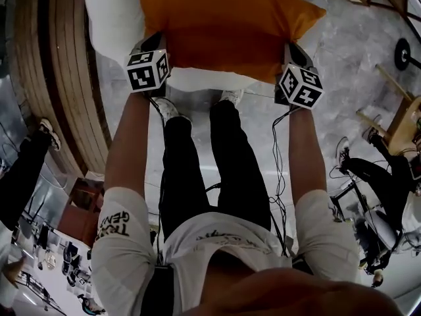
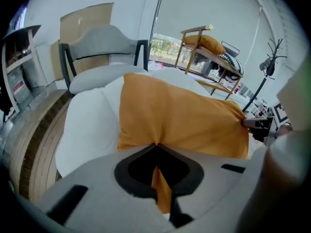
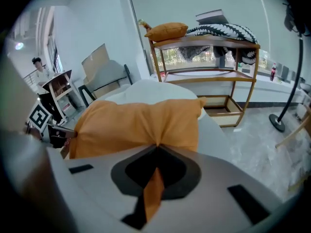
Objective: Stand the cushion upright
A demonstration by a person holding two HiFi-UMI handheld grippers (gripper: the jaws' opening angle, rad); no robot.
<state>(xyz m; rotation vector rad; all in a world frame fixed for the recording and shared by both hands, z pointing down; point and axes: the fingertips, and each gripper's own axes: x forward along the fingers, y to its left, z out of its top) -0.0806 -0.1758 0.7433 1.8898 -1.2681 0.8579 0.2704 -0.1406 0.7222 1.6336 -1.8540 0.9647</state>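
1. In the head view the orange cushion (image 1: 223, 25) fills the 12 o'clock part of the picture. It rests on a white padded chair (image 1: 108, 12), whose seat shows at the cushion's 9 o'clock side and along its 6 o'clock edge.
2. The left hand-held gripper (image 1: 156, 45) is at the cushion's 7 o'clock corner. Its own view shows the jaws closed tight on a fold of the orange fabric, with a strip of cloth pinched between them.
3. The right hand-held gripper (image 1: 293, 51) is at the cushion's 5 o'clock corner. Its jaws are likewise clamped on a pinch of the cushion's fabric.
4. The two grippers are well apart, one at each near corner, and the cushion's near edge spans between them.
5. The person's black-trousered legs (image 1: 210, 170) stand on the floor at 6 o'clock of the chair.
6. In the right gripper view, a wooden shelf rack (image 3: 204, 45) stands at 12 o'clock beyond the chair. On its top are a second orange pillow (image 3: 167, 31) and a black-and-white patterned blanket (image 3: 228, 33).
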